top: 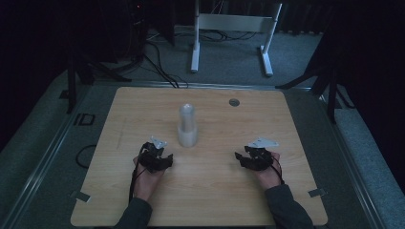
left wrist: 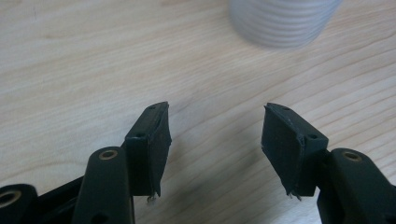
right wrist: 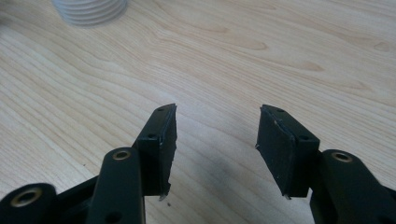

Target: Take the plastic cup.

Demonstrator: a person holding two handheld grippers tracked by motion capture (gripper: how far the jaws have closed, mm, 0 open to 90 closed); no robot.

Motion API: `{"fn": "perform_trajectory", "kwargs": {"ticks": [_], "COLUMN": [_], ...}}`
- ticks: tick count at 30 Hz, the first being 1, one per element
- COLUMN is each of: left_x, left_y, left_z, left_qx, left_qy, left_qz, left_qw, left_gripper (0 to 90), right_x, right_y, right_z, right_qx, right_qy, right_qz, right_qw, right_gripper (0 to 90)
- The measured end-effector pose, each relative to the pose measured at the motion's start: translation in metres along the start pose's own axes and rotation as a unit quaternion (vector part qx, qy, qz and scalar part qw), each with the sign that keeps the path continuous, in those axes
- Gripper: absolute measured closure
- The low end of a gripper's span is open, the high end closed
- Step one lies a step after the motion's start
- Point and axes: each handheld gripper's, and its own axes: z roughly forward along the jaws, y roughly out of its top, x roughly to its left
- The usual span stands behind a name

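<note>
1. Overview from the high view: cup stack (top: 187,126) upright at the middle of the surface (top: 215,200), just ahead of the left claw (top: 155,160) and well apart from the right claw (top: 254,160). Both spread, pinching nothing. Probably best to steady the base with the left and take the top cup with the right.
2. Left gripper view: left claw (left wrist: 215,140) spread and empty over bare wood, with the cup stack (left wrist: 285,21) ahead and to the right, not touching. Swing toward it, centre the ribbed wall between the pads, then press gently to avoid buckling what looks like thin plastic.
3. Right gripper view: right claw (right wrist: 215,140) spread and empty, with the cup stack (right wrist: 91,9) farther off at upper left. Bring across, come in higher, grip the top cup alone and pull straight up to avoid tipping.
</note>
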Motion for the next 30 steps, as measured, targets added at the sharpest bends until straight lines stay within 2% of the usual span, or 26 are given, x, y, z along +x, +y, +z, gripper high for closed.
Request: {"fn": "perform_trajectory", "kwargs": {"ticks": [5, 9, 14, 20, 27, 30], "left_x": [-0.002, 0.000, 0.004, 0.004, 0.000, -0.001], "left_y": [0.005, 0.007, 0.013, 0.020, 0.035, 0.039], "left_z": [-0.008, -0.012, -0.014, -0.014, -0.016, -0.016], "left_qx": [-0.031, -0.044, -0.059, -0.073, -0.094, -0.101], "left_qy": [-0.007, -0.013, -0.036, -0.047, -0.064, -0.072], "left_qz": [0.012, 0.008, -0.003, -0.003, 0.017, 0.016], "left_qw": [0.9994, 0.9989, 0.9976, 0.9962, 0.9934, 0.9922], "left_gripper": [40.3, 39.8, 38.8, 37.7, 34.9, 33.4], "right_x": [0.002, 0.003, 0.004, 0.004, 0.009, 0.012], "right_y": [0.001, 0.003, 0.008, 0.015, 0.036, 0.043], "right_z": [-0.001, -0.002, -0.003, -0.006, -0.010, -0.010], "right_qx": [0.004, 0.002, 0.002, -0.006, -0.016, -0.020], "right_qy": [0.002, 0.002, 0.011, 0.018, 0.028, 0.032], "right_qz": [-0.003, -0.008, -0.008, -0.008, -0.028, -0.036], "right_qw": [1.0000, 1.0000, 0.9999, 0.9998, 0.9991, 0.9987], "right_gripper": [49.2, 48.9, 47.7, 47.5, 46.9, 46.4]}}
